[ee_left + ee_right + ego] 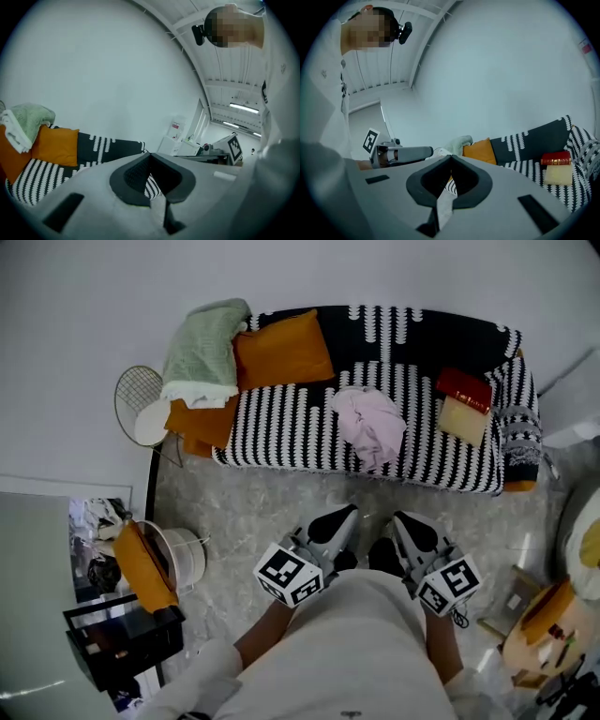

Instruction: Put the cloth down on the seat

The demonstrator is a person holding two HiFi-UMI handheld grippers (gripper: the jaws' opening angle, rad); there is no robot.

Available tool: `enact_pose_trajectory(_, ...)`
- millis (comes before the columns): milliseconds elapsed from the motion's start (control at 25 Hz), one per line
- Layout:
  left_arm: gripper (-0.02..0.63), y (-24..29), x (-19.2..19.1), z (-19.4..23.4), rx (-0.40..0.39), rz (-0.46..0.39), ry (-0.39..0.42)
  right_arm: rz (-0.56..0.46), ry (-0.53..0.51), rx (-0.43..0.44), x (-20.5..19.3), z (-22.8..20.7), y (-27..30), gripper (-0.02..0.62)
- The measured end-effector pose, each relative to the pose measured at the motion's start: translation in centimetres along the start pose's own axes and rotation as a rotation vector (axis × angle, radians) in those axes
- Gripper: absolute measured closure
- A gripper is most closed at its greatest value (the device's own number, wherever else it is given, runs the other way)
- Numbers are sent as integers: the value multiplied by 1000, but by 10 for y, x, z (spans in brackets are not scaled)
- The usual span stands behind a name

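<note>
A crumpled pink cloth point(370, 426) lies loose on the seat of the black-and-white striped sofa point(281, 423), right of its middle. Neither gripper touches it. My left gripper point(348, 513) and right gripper point(401, 519) are held low and close to my body over the floor, well in front of the sofa. In the left gripper view the left gripper point(149, 155) has its jaw tips meeting with nothing between them. In the right gripper view the right gripper point(451, 157) is shut and empty too. The cloth shows in neither gripper view.
On the sofa lie an orange cushion point(281, 348), a green blanket point(204, 351), a red book point(463, 388) and a cream block point(466, 418). A wire side table point(141, 404) stands at its left end. A white basket point(180, 554) stands on the floor at left.
</note>
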State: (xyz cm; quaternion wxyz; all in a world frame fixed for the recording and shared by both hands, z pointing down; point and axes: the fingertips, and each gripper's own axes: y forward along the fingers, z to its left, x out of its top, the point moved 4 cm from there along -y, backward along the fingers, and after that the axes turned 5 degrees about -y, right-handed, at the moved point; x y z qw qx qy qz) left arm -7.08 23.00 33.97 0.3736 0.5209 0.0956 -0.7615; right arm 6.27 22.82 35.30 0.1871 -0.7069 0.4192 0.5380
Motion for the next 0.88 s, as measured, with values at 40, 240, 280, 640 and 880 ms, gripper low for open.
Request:
enact_pose_trajectory(40, 594, -7, 1, 1, -10, -1, 5, -7, 0, -1, 0, 9, 3, 586)
enact_pose_trajectory(240, 594, -35, -2, 16, -35, 20, 16, -7, -18, -6, -3, 48, 23, 586)
enact_pose_trajectory(280, 594, -40, -3, 20, -45, 26, 15, -8, -22, -9, -4, 55, 27, 586)
enact_pose_trajectory(640, 594, -71, -9, 52, -110, 65, 38, 6, -51, -65, -19, 100, 56, 586)
enact_pose_trajectory(880, 594, -80, -9, 66, -140, 81, 43, 14, -62, -95, -25, 115, 68, 586)
